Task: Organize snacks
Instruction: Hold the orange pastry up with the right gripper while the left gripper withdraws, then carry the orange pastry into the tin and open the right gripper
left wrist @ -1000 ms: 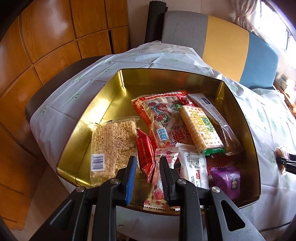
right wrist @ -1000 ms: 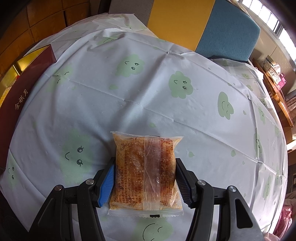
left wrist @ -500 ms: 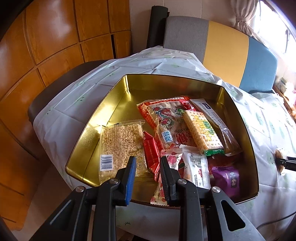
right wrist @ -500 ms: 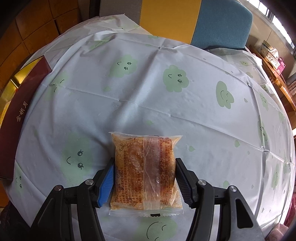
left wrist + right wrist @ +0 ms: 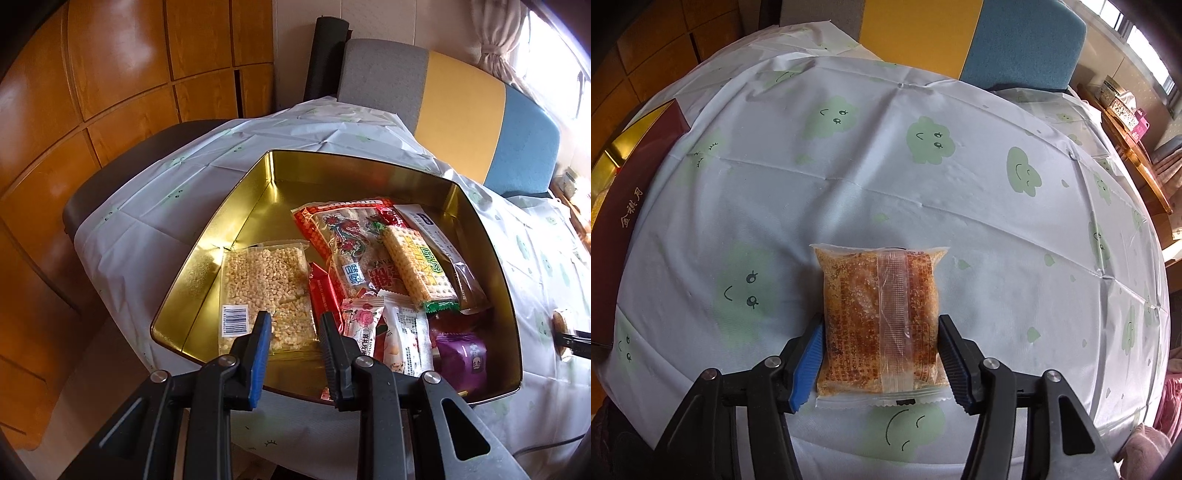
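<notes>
right claw (image 5: pixel 881 354) was closing on the orange snack packet (image 5: pixel 881 321) lying on the tabletop (image 5: pixel 923 192), pads at both its sides, while the left claw (image 5: pixel 293 332) hung nearly clenched and empty over the gold tin (image 5: pixel 236 206) of snacks.

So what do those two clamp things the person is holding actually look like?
Both look alike: the left gripper and the right gripper are black plastic with two angular fingers, silver pivot bolts and ribbed pads, one pad blue and the other black. No cables, markings or sleeves show.
</notes>
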`<state>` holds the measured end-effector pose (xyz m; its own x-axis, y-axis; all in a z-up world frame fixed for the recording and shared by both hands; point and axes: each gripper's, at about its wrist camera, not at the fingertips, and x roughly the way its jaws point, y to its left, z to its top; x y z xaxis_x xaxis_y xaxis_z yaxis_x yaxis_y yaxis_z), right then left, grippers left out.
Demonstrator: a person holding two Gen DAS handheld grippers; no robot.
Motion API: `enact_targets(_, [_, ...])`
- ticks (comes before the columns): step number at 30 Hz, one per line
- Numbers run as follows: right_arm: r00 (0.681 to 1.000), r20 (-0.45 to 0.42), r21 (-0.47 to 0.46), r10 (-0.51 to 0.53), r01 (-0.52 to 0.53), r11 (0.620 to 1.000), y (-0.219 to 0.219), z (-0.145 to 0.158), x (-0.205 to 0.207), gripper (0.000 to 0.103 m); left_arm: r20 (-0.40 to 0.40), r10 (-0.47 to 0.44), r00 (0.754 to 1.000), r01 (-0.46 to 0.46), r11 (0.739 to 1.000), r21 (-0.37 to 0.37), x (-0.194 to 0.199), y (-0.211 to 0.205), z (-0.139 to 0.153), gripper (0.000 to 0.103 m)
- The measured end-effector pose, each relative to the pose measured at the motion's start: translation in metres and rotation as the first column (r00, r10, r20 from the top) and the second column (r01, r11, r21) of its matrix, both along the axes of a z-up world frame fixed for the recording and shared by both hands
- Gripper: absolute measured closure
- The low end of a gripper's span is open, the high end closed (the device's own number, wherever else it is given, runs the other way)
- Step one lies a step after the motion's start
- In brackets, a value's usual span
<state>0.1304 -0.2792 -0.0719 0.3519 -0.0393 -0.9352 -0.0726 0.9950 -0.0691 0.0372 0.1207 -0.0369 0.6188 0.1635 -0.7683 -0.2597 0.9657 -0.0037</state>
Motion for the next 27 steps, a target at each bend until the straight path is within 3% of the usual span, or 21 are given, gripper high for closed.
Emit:
enact_targets(10, [0.998,-0.009,0.043,-0.066,0.067,0.997,0.002,0.004,0.002,0.043,0.017,0.006,1.0,-0.006,1.0,-0.004,-0.004,0.006,0.004,0.075])
enact_targets(27, [0.985,0.104,0.177,0.139,-0.156,0.972,0.091,0.054,-0.021,0.043,0.031,0.019,0.999,-0.019,1.0,-0.006,-0.007,0.011,0.007,0.075])
